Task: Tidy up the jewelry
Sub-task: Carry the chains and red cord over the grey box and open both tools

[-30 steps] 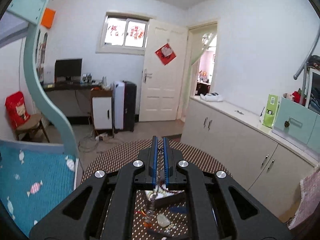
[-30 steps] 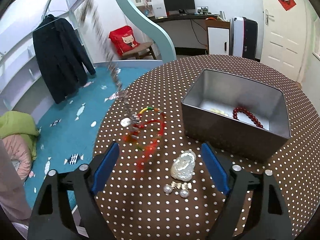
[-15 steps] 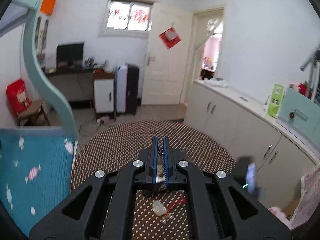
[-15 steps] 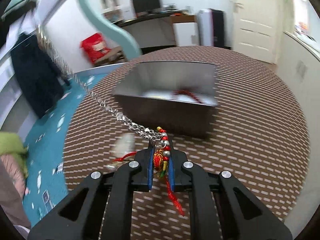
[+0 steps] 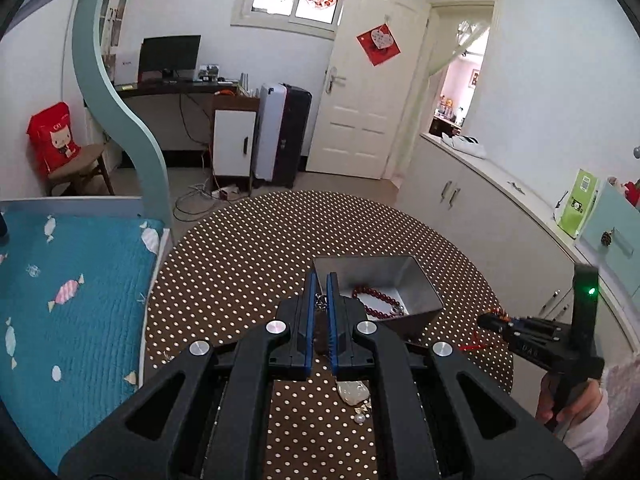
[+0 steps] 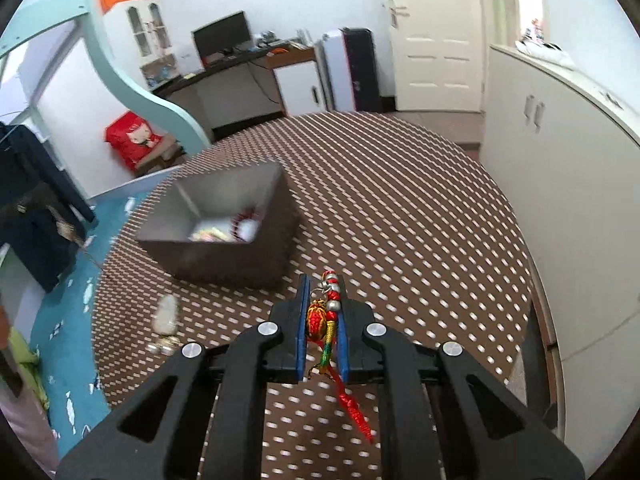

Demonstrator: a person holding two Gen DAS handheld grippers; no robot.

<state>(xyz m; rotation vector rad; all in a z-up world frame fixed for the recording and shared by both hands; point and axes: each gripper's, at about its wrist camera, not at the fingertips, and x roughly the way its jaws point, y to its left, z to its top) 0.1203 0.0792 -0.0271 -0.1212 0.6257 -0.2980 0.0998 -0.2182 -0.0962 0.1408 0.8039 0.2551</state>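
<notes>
My left gripper [image 5: 321,280] is shut on a silver chain [image 5: 320,301] seen between its blue pads, above the near left corner of the grey metal box [image 5: 424,288]. A red bead bracelet [image 5: 376,298] lies inside the box. My right gripper [image 6: 323,286] is shut on a red and multicoloured corded charm bracelet [image 6: 325,316], whose red tail hangs below the jaws. It shows in the left wrist view [image 5: 490,320] to the right of the box. The box also shows in the right wrist view [image 6: 256,248], ahead to the left.
A pale pendant [image 5: 352,393] and small pearl pieces [image 5: 361,414] lie on the brown dotted round table [image 5: 240,264]; they show in the right wrist view too, pendant [image 6: 166,312]. A blue bed [image 5: 60,288] borders the table's left, white cabinets [image 6: 560,152] its right.
The chain no longer stretches between the grippers. My right gripper swung right with the charm bracelet. My left gripper tilted down, now over the box.
</notes>
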